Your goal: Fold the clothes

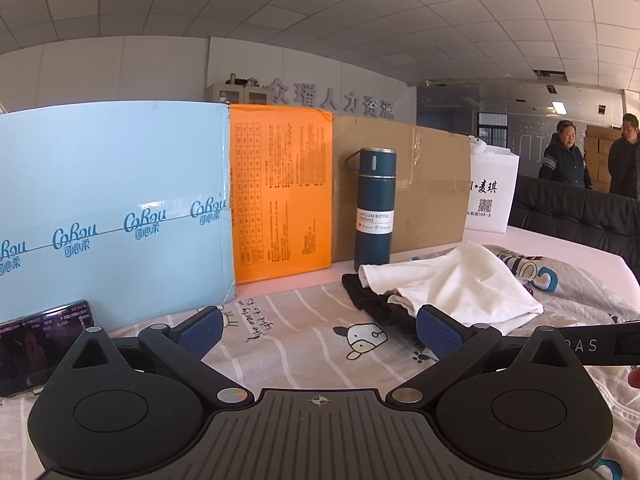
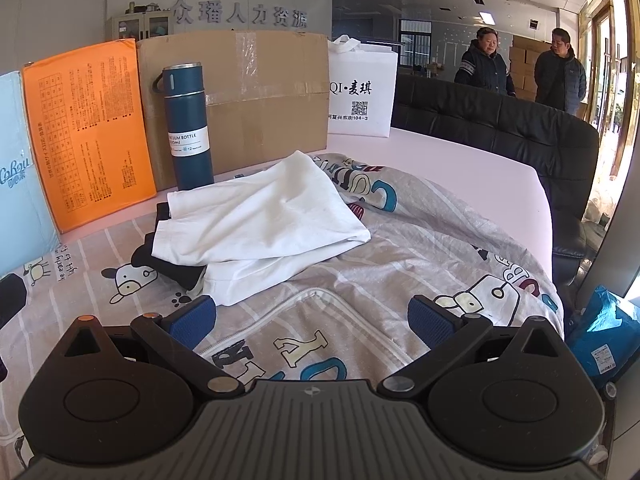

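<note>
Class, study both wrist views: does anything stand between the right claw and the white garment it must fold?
Nothing visible does. The right claw is open, with only the printed bedsheet lying between it and the white garment. The blue vacuum bottle stands behind the garment, not in the path.

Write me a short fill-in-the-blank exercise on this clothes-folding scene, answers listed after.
1. The white garment lies partly on top of a ____ garment.
2. The vacuum bottle stands in front of the brown ____ box.
3. The left tool and right tool both have their jaws ____.
4. The box left of the bottle is ____.

Answers: black; cardboard; open; orange
</note>
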The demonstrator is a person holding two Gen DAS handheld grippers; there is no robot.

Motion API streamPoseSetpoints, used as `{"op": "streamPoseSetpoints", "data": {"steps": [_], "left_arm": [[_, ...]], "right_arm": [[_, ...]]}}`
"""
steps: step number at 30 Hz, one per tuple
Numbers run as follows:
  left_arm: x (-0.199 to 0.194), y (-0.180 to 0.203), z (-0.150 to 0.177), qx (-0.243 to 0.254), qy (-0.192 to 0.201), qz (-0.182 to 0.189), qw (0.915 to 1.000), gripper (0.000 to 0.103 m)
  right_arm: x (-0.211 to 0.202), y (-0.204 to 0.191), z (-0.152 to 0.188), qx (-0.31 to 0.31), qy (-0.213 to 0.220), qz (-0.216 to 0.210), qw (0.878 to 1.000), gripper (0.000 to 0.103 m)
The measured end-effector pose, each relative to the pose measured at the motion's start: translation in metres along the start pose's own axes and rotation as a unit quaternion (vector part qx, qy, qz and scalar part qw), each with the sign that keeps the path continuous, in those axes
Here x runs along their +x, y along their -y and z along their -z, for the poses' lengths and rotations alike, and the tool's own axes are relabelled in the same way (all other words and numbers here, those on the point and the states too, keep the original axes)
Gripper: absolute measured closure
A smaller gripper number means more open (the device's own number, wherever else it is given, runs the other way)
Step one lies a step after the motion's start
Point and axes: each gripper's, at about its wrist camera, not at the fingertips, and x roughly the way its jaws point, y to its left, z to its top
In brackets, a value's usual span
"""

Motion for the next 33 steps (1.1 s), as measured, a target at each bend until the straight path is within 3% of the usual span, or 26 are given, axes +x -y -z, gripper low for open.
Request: {"op": "streamPoseSetpoints", "data": {"steps": [33], "left_arm": [[-0.0041, -0.0029, -0.0019, -0.009, 0.004, 0.004, 0.9999, 0.000]], "right_arm": [[0.0034, 0.0004, 0.0022, -0.004, -0.007, -0.001, 1.000, 0.000]]}}
